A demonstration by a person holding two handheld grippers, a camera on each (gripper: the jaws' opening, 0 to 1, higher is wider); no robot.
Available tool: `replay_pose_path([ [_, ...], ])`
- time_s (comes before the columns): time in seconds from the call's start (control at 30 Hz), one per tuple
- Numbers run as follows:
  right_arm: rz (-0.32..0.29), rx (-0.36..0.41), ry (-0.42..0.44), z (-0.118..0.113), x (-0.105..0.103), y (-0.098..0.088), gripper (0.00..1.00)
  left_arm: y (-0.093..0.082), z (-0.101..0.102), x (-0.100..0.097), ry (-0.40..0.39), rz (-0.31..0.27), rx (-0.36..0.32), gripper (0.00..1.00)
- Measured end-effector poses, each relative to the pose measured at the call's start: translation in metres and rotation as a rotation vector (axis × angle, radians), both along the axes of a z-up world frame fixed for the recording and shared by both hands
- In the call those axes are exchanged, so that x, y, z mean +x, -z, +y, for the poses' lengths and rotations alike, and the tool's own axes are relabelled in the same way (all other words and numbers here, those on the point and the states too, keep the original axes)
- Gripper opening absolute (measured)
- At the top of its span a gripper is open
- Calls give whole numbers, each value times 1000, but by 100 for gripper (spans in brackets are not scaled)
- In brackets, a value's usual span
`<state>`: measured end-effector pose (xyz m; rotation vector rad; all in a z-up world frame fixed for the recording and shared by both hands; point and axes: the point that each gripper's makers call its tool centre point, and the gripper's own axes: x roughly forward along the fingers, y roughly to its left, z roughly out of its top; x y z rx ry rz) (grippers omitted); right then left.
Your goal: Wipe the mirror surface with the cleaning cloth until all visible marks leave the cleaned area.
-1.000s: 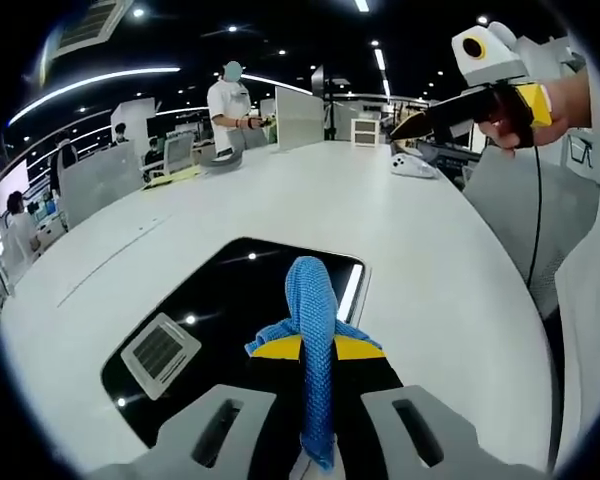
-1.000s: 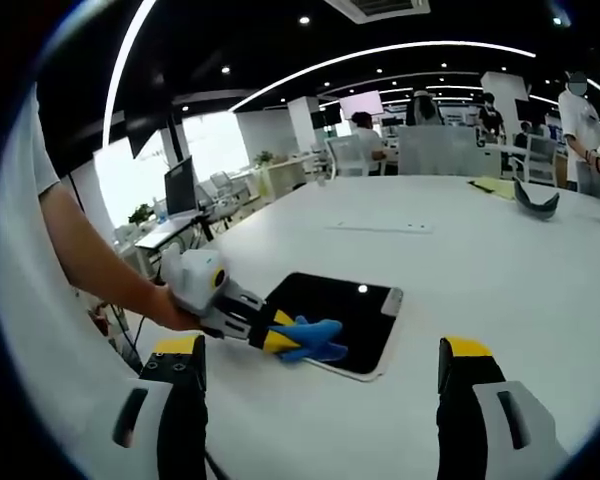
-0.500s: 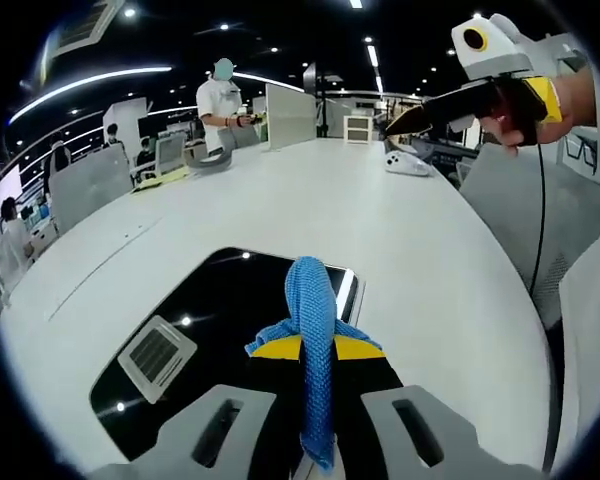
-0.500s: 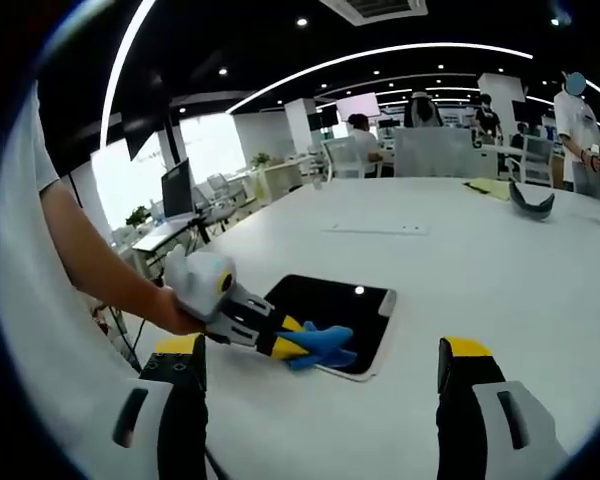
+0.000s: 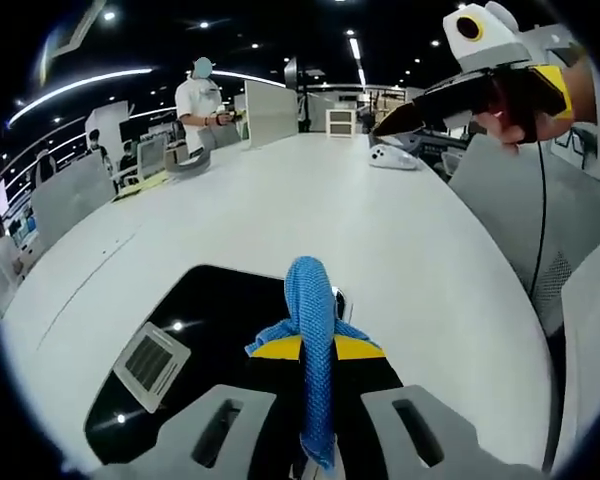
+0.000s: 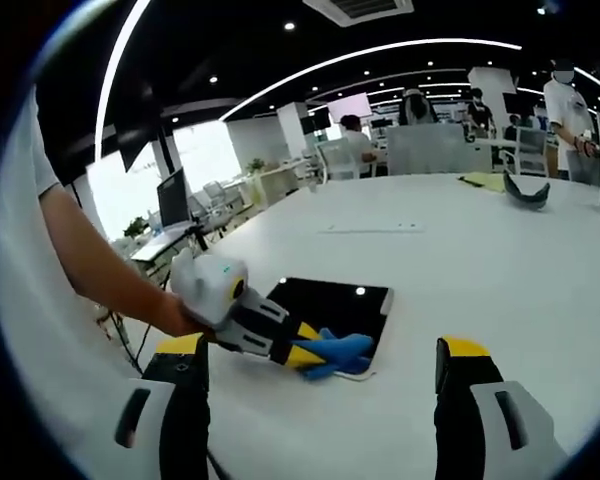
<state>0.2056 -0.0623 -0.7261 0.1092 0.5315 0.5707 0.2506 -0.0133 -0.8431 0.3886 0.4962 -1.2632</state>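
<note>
The blue cleaning cloth (image 5: 311, 330) is clamped between the closed jaws of the left gripper (image 5: 315, 420) and pressed low against the near edge of the mirror (image 5: 195, 335), so marks can be rubbed off. The mirror lies flat on the white table (image 5: 310, 210). The right gripper (image 6: 320, 420) is held apart above the table, jaws spread wide and empty, presumably kept clear of the wiping.

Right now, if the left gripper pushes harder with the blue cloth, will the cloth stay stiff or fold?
The blue cloth probably folds: it droops limply over the shut left gripper. It looks woven, light and soft. The mirror lies flat, so it may slide on the smooth table.
</note>
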Motion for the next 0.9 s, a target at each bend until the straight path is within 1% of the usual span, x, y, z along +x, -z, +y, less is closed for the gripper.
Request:
replay_pose_path([
  [0.03,2,-1,1,-1,0,1,94,0,-2,0,10,-6,4,7],
  [0.17,15,-2,6,-3,0,5,93,0,-7,0,17,-1,1,7],
  [0.4,6,4,27,-8,4,2,93,0,-13,0,24,10,-15,7],
  [0.43,8,7,31,-9,4,3,93,0,-15,0,36,3,-13,7],
  [0.63,13,16,64,-17,1,4,93,-1,-23,0,51,9,-18,7],
  [0.9,19,16,79,-21,0,6,92,0,-29,0,78,18,-29,7],
])
